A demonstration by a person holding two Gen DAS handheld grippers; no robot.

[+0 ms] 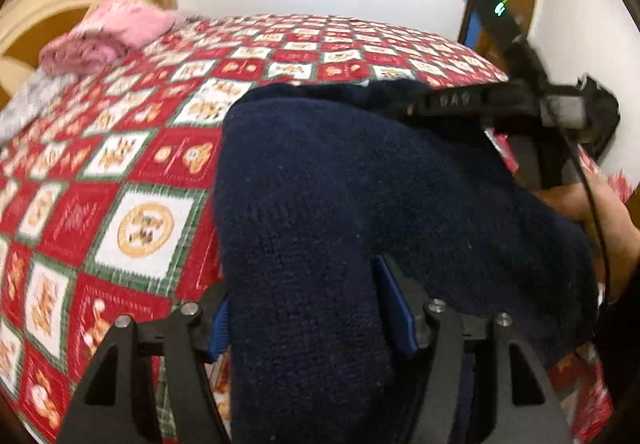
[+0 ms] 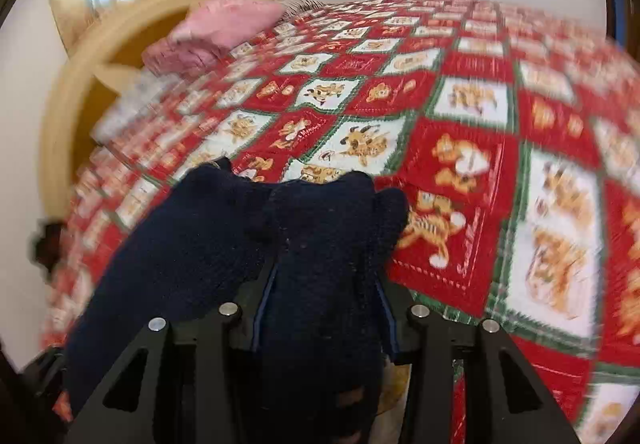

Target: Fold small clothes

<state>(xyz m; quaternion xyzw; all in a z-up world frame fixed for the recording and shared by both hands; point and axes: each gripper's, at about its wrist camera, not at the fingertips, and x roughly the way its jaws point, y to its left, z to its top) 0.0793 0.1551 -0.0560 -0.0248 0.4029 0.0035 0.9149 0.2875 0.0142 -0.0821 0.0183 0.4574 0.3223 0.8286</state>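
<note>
Left wrist view: left gripper and right gripper each clamped on navy knit garment, lifted above quilt. Mid-fold, seemingly; next, lay it flat.

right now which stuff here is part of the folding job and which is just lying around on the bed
In the job: navy knit garment, left gripper, right gripper, both clamped on it.

Lying about: pink blanket, grey cloth, patterned bedspread.
</note>
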